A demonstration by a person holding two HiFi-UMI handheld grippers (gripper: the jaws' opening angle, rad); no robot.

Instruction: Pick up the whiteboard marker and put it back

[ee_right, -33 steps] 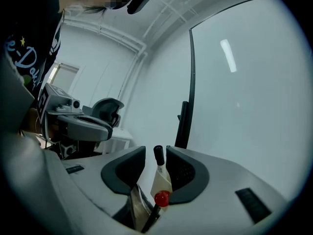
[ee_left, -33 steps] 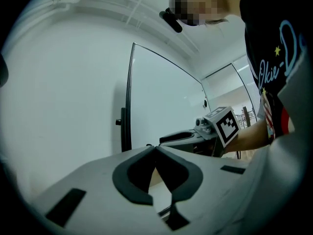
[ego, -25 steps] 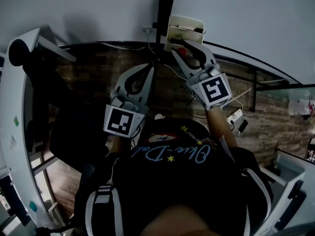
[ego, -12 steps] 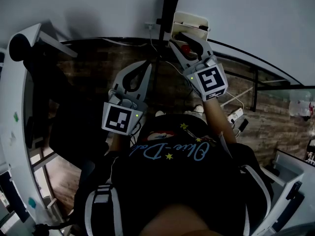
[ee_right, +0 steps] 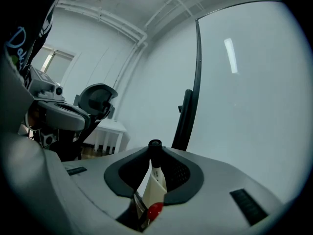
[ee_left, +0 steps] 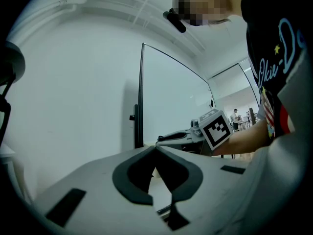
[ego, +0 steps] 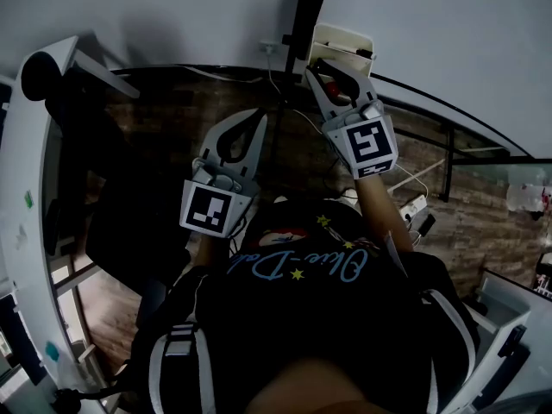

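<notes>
Right now we hold the marker (ee_right: pixel 155 177) in our right gripper (ee_right: pixel 155 150). Its jaws are pinched on the marker's body, the black cap pokes out past the tips, and the red end points back toward us. That gripper is up close to the white tray (ego: pixel 343 40) by the board (ee_right: pixel 254 82). Our left gripper (ee_left: pixel 155 149) sits lower, tips together, with nothing in it.

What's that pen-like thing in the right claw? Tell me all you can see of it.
It is a whiteboard marker. It has a white, plastic-looking barrel with faint print, a black end pointing away and a red end nearest the camera. It lies lengthwise along the right claw, whose jaws are shut on its sides, and nothing else touches it.
</notes>
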